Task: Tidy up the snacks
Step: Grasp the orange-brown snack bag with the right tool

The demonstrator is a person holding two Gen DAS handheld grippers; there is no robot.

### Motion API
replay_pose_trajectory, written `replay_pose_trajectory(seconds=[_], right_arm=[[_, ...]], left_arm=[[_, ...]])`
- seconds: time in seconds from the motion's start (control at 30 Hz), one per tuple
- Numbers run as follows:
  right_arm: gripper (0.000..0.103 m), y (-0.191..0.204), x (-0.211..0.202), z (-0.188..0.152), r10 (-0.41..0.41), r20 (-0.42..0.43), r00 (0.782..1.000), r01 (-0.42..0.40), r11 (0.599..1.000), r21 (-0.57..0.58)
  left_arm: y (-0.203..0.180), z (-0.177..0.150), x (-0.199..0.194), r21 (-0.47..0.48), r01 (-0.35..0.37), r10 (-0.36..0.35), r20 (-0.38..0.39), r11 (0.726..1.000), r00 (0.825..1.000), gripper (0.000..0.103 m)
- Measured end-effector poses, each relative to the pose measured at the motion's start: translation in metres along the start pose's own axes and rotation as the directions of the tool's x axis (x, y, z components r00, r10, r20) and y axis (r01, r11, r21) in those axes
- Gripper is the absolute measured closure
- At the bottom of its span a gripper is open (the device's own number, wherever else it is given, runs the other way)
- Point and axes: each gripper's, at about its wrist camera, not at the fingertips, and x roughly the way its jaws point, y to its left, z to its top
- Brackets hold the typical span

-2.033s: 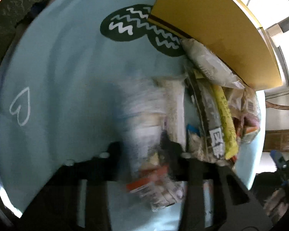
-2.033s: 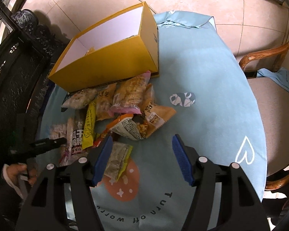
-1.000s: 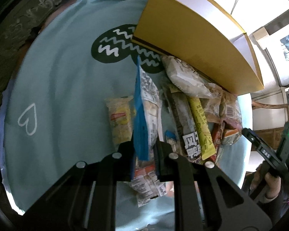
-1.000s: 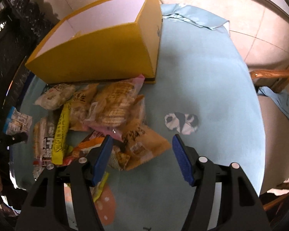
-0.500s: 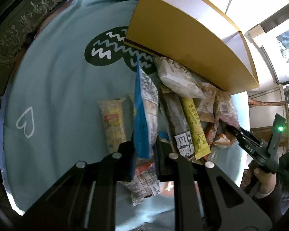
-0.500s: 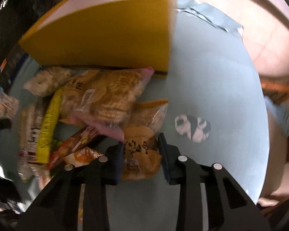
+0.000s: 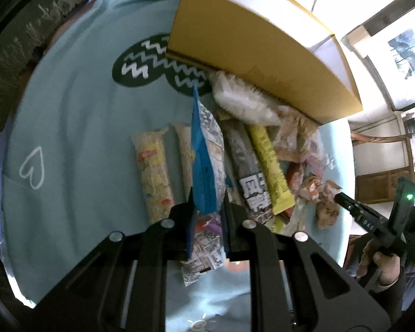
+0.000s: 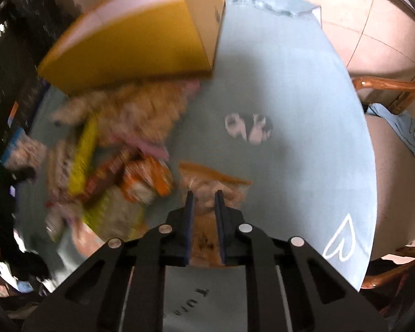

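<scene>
Left gripper (image 7: 207, 207) clamps the blue-and-white packet (image 7: 206, 152) edge-on above the snack pile (image 7: 262, 166), which lies against the yellow box (image 7: 257, 55) near the tabletop's (image 7: 83, 138) far edge. Right gripper (image 8: 203, 202), jaws closing, pinches an orange bag (image 8: 215, 185); its lower half is hidden, and the pile there is blurred.

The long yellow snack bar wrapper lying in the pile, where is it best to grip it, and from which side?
Probably the long yellow snack bar wrapper is best pinched across its narrow width near the free end toward the camera, coming from above: packets crowd both long sides.
</scene>
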Motion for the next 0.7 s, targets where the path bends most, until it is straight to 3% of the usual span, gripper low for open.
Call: replay_pose_trajectory(seconds=[0.03, 0.1, 0.13, 0.27, 0.43, 0.53, 0.6, 0.7], right_arm=[[0.08, -0.002, -0.001, 0.0, -0.01, 0.011, 1.0, 0.01, 1.0, 0.001], [0.051, -0.007, -0.004, -0.003, -0.032, 0.025, 0.999, 0.032, 0.999, 0.014], [0.046, -0.009, -0.006, -0.004, -0.044, 0.027, 0.999, 0.044, 0.999, 0.009], [0.045, -0.007, -0.005, -0.004, -0.048, 0.015, 0.999, 0.049, 0.997, -0.053], [0.046, 0.006, 0.019, -0.003, -0.069, -0.066, 0.995, 0.065, 0.996, -0.066], [0.052, 0.025, 0.032, -0.007, -0.161, -0.074, 0.984, 0.147, 0.975, -0.167], [0.06, 0.027, 0.033, -0.006, -0.163, -0.066, 0.984, 0.15, 0.974, -0.167], [0.061, 0.024, 0.033, -0.006, -0.157, -0.071, 0.985, 0.144, 0.976, -0.16]], left_arm=[[0.0, 0.0, 0.003, 0.001, -0.007, 0.007, -0.005, 1.0, 1.0, 0.088], [-0.001, -0.001, 0.006, 0.008, -0.009, 0.009, -0.01, 1.0, 1.0, 0.088], [-0.002, -0.002, 0.006, 0.011, -0.005, 0.005, -0.01, 1.0, 1.0, 0.088], [-0.003, 0.001, 0.012, 0.014, -0.01, 0.01, -0.015, 1.0, 1.0, 0.088], [-0.002, 0.005, 0.026, 0.007, -0.02, 0.02, -0.04, 1.0, 0.999, 0.088], [-0.003, 0.008, 0.035, 0.005, -0.021, 0.021, -0.055, 1.0, 0.998, 0.088], [-0.003, 0.011, 0.04, 0.004, -0.017, 0.017, -0.062, 1.0, 0.998, 0.088], [-0.004, 0.017, 0.044, 0.002, -0.022, 0.022, -0.057, 1.0, 0.998, 0.086]])
